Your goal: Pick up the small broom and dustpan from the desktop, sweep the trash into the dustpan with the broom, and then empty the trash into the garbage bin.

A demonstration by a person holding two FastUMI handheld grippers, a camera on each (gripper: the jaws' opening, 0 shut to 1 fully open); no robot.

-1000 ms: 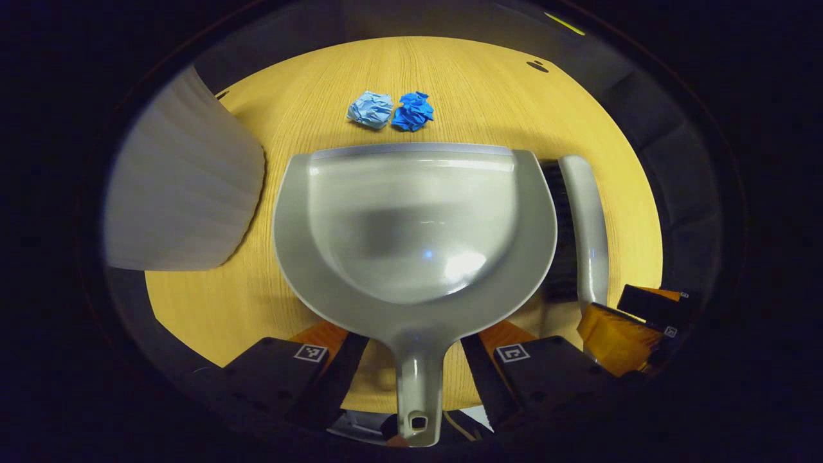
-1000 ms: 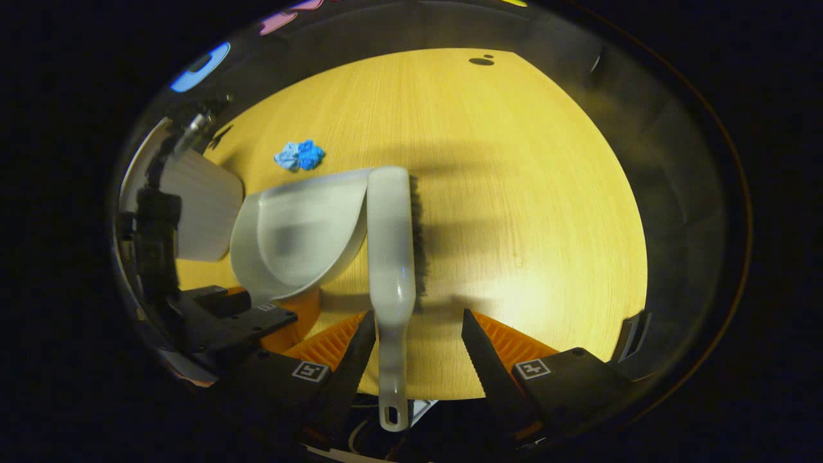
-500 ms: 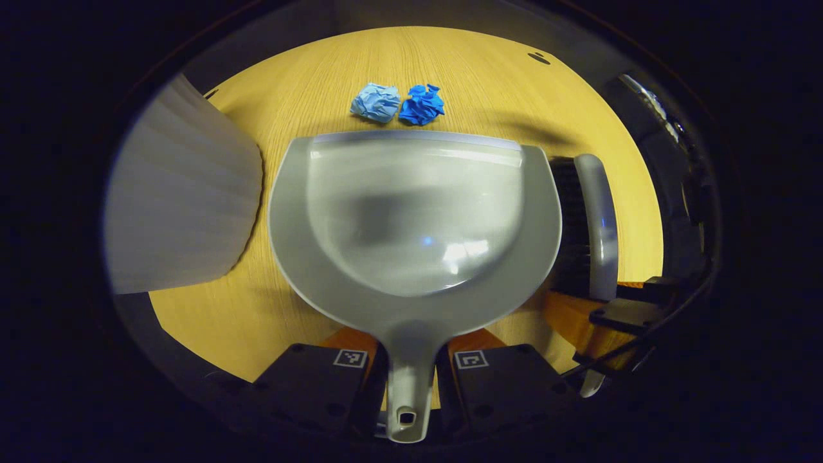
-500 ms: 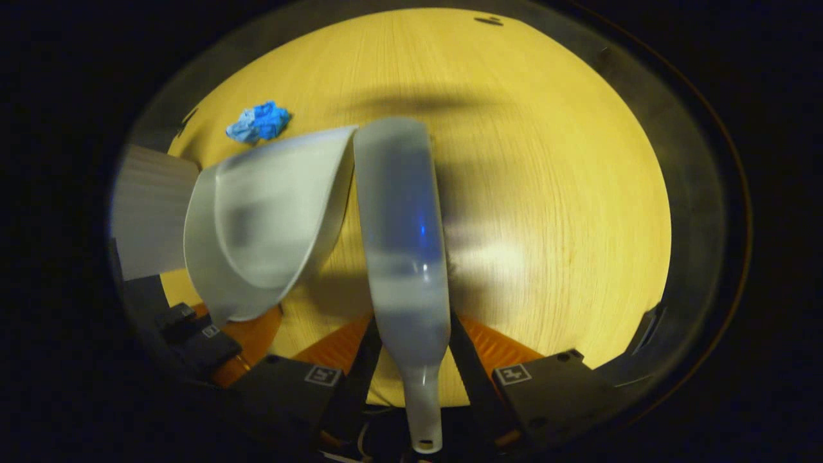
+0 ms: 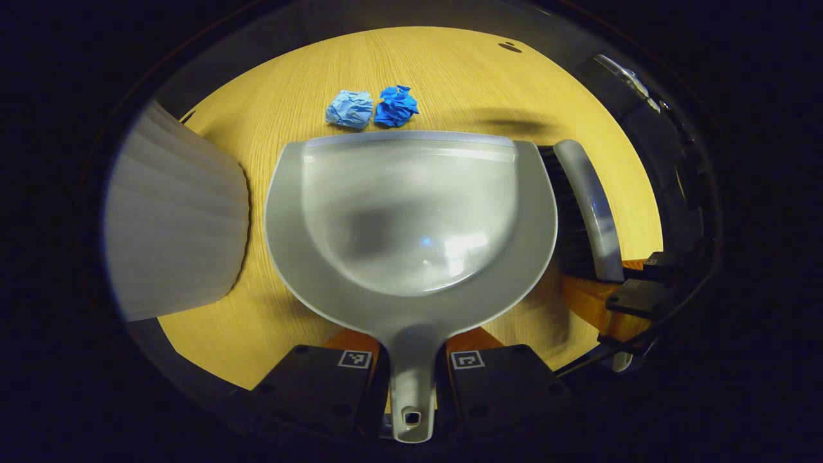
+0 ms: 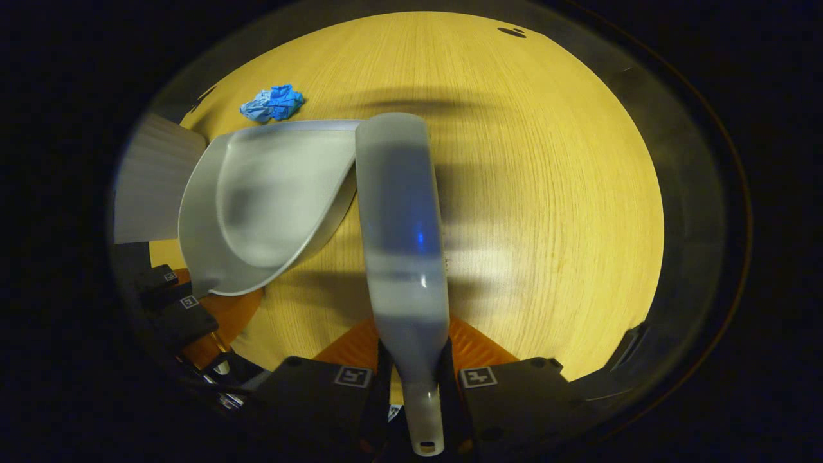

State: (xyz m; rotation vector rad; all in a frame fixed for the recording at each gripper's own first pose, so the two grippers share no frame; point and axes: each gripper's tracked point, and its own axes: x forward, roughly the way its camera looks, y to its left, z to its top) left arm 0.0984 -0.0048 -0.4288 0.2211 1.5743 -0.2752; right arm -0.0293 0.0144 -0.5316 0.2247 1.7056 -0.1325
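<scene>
the left gripper [image 5: 411, 360] is closed on the handle of the dustpan [image 5: 411, 218], which extends forward from its fingers. the pan is empty. two paper balls [image 5: 371, 108] lie just beyond its front edge. the right gripper [image 6: 415, 373] clamps the broom [image 6: 402, 225] handle, the broom pointing forward, beside the dustpan. the garbage bin [image 5: 173, 218] stands left of the left gripper.
</scene>
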